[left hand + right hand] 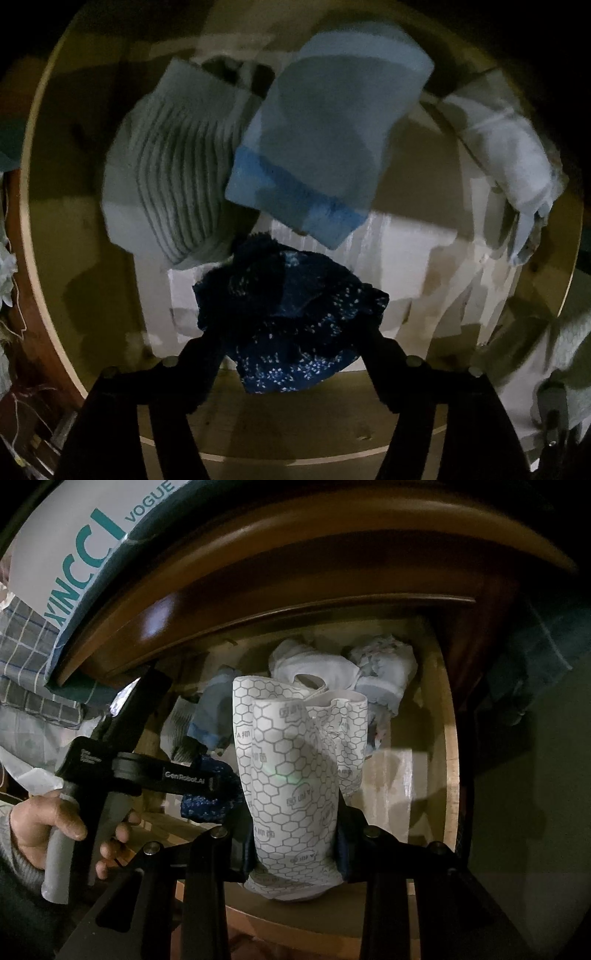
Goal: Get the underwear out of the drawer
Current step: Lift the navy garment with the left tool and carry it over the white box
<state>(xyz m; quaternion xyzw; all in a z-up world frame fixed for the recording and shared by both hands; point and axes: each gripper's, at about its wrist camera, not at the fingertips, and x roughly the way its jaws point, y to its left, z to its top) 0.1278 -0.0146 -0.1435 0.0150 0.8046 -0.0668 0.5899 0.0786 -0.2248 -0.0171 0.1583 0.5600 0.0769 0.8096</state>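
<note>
Two hand-held grippers over drawer. Left hand-held gripper: jaws apart, dark blue underwear loose btwn tips, 6 o'clock. Right hand-held gripper: clamped on white hexagon-print underwear, centre.

Navy white-speckled underwear, pale blue sock, grey-striped white sock, white hexagon-printed garment

The left wrist view is motion-blurred: beyond the fingers, the pale blue cloth and striped cloth smear. In the right wrist view, the hexagon-print garment hides the fingers' pads and drawer contents behind it.
</note>
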